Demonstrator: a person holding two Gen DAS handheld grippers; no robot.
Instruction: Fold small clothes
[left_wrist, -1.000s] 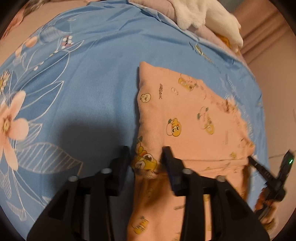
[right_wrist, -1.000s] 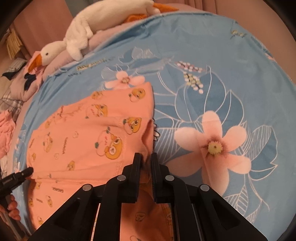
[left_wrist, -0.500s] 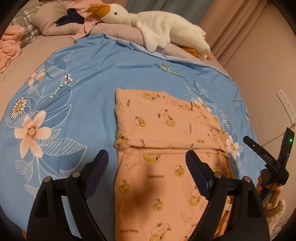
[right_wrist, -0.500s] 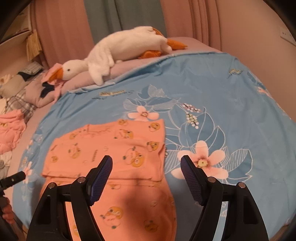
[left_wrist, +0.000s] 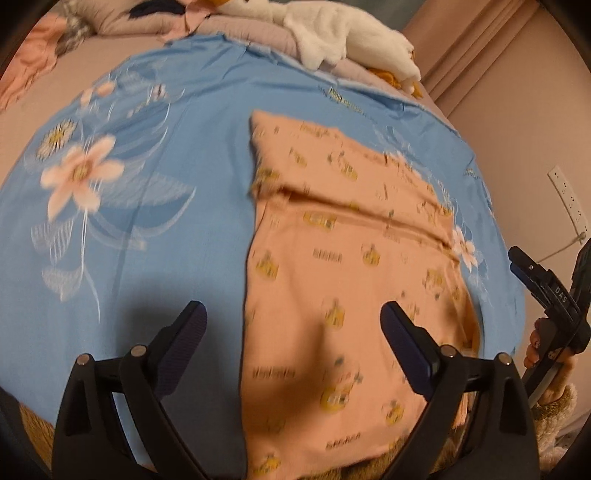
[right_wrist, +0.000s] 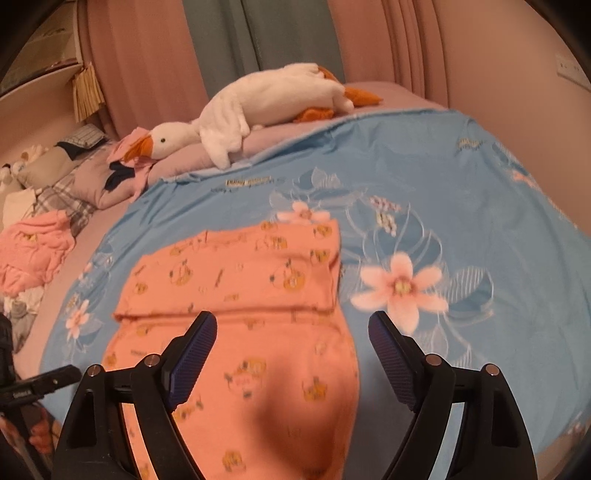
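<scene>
An orange garment with a yellow cartoon print (left_wrist: 347, 280) lies flat on the blue flowered sheet (left_wrist: 155, 192), its far part folded over toward me. It also shows in the right wrist view (right_wrist: 240, 295). My left gripper (left_wrist: 293, 325) is open and empty, hovering above the garment's near left part. My right gripper (right_wrist: 291, 332) is open and empty above the garment's near right part. The right gripper also shows at the right edge of the left wrist view (left_wrist: 546, 295).
A white plush goose (right_wrist: 258, 103) lies along the far edge of the bed on a mauve blanket. A pile of pink clothes (right_wrist: 33, 251) and pillows lie at the far left. Curtains (right_wrist: 258, 48) and a wall with a socket (left_wrist: 569, 199) stand behind.
Both grippers let go of the garment's folded edge, opened wide and drew back toward me and upward. The folded part now lies flat on the garment.
</scene>
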